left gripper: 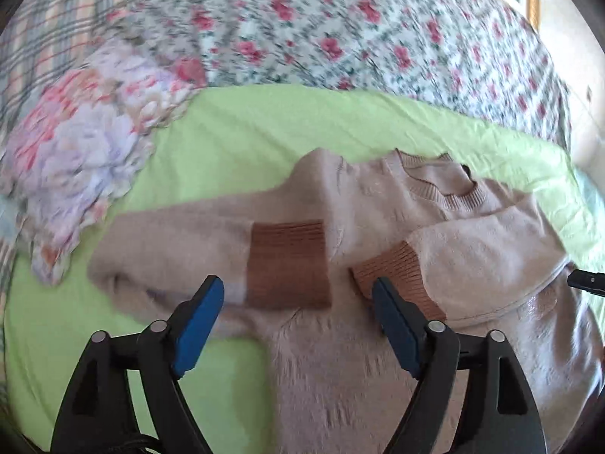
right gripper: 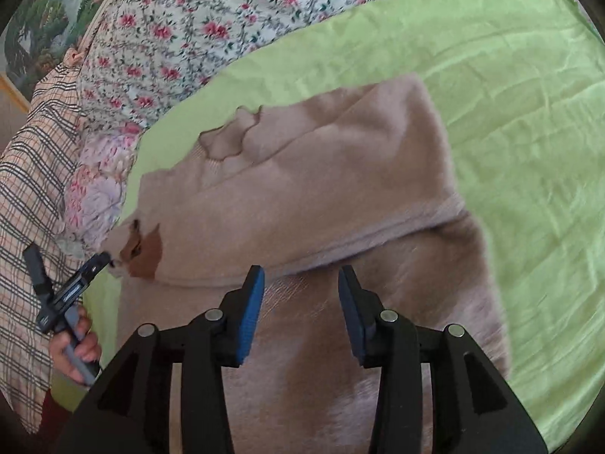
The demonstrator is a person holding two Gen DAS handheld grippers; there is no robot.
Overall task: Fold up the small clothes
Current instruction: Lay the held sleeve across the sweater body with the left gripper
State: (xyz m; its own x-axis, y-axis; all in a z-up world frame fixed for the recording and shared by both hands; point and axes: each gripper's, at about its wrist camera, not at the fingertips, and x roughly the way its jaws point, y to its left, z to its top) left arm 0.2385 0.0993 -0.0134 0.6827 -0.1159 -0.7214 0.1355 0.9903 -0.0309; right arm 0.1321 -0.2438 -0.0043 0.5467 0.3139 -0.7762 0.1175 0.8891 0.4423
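Note:
A small pinkish-beige sweater [left gripper: 378, 196] lies flat on the green sheet [left gripper: 234, 132], collar [left gripper: 442, 185] at the far side. Both sleeves are folded across the chest, and their brown ribbed cuffs [left gripper: 287, 265] [left gripper: 393, 268] lie side by side. My left gripper [left gripper: 298, 287] hovers open over the cuffs with nothing between its blue pads. In the right wrist view the sweater [right gripper: 321, 174] fills the middle. My right gripper [right gripper: 301, 274] stands open just above its body below the folded sleeve, holding nothing. The left gripper [right gripper: 87, 272] shows at the left, by a brown cuff [right gripper: 145, 253].
A rose-print quilt [left gripper: 302, 30] is bunched along the far side of the bed. A pastel floral cloth [left gripper: 83, 143] lies left of the sweater, with plaid fabric [right gripper: 30, 189] beyond. A hand [right gripper: 75, 344] holds the left gripper's handle. Bare green sheet [right gripper: 529, 113] stretches to the right.

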